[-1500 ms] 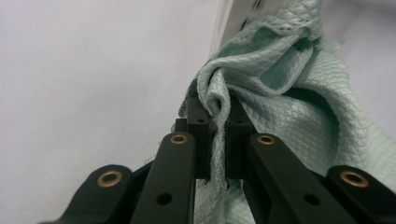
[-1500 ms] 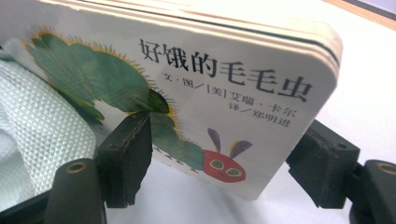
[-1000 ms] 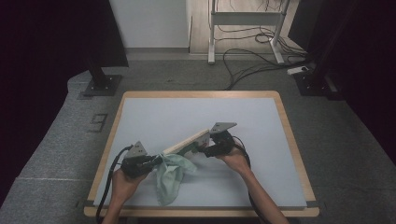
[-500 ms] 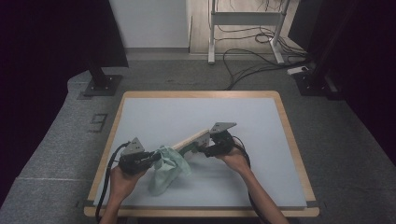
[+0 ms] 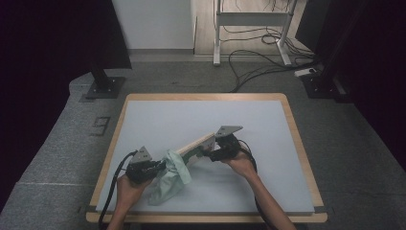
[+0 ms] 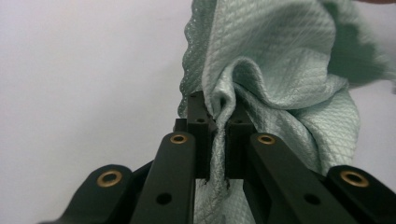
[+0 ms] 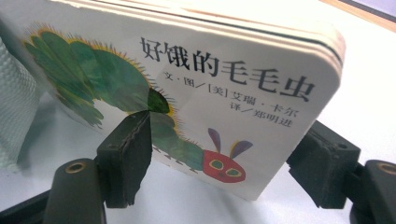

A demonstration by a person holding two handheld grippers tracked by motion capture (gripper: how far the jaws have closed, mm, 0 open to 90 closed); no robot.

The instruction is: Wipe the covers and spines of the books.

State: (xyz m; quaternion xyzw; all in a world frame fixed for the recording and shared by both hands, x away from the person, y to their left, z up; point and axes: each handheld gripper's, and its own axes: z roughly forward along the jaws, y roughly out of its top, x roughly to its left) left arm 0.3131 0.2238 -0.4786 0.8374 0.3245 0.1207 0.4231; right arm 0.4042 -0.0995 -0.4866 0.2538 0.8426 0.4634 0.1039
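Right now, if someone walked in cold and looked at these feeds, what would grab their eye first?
The board book with its green caterpillar cover, tilted up off the pale table near the middle and clamped in the right gripper. Next, the mint-green waffle cloth, pinched in a bunched fold by the left gripper at the book's lower left end and draping onto the table.

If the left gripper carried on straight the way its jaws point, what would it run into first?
Probably the board book: the left gripper, shut on the green cloth, points toward it. Depth is unclear.
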